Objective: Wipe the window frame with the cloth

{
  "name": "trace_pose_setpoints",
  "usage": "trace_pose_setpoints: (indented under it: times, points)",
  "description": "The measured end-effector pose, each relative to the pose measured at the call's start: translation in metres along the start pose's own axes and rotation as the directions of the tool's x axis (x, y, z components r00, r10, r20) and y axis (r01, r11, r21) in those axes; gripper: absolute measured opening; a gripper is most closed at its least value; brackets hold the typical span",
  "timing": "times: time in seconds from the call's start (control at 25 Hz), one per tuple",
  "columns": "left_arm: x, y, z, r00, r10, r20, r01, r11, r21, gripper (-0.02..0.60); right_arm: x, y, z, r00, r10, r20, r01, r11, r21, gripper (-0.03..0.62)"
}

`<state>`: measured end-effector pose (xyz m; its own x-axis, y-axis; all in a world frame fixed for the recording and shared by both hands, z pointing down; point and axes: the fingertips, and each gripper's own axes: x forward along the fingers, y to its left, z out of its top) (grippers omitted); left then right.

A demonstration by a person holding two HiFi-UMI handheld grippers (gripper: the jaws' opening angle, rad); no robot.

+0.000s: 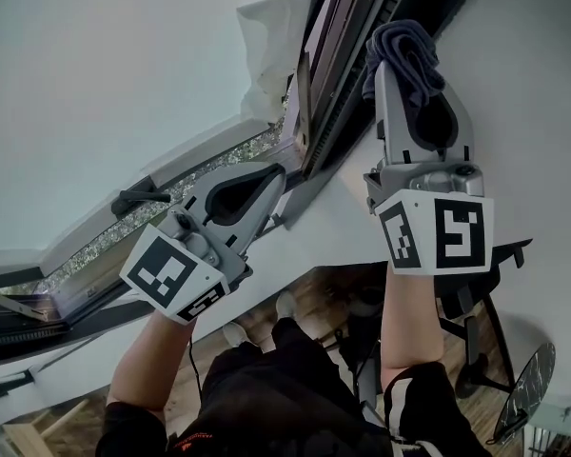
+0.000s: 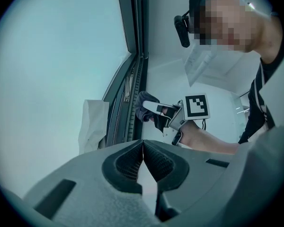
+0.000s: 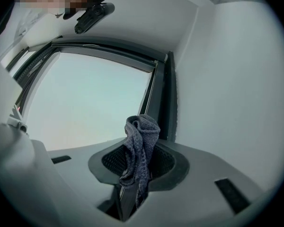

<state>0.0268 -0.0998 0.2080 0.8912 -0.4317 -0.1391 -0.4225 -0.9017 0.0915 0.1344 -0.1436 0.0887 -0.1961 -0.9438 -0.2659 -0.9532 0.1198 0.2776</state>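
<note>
Pale glass [image 1: 95, 74] fills upper left. Fingers of the right gripper [image 1: 406, 65] pinch the cloth [image 1: 404, 38] at the dark window frame [image 1: 335, 74], upper centre; left gripper [image 1: 274, 174] fingers closed, empty. Wiping seems under way; next, slide along the frame.

white crumpled sheet [image 1: 269, 46] hanging at edge of glass pane [image 1: 105, 84] | black handle [image 1: 138, 198] lower left | white wall [image 1: 542, 112] right | wood floor [image 1: 314, 298] below | black stand legs [image 1: 481, 350] on floor | black camera [image 2: 181, 30] up top

No legible text, labels or numbers.
</note>
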Motion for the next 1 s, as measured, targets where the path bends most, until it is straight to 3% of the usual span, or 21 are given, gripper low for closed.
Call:
trace_pose_setpoints:
  times: [1.0]
  points:
    - [-0.008,0.003,-0.068,0.995,0.046,-0.086,-0.054,0.993,-0.100,0.020,-0.026,0.030,-0.119,0.982,0.067,-0.178,-0.054,0.995,0.081,0.103]
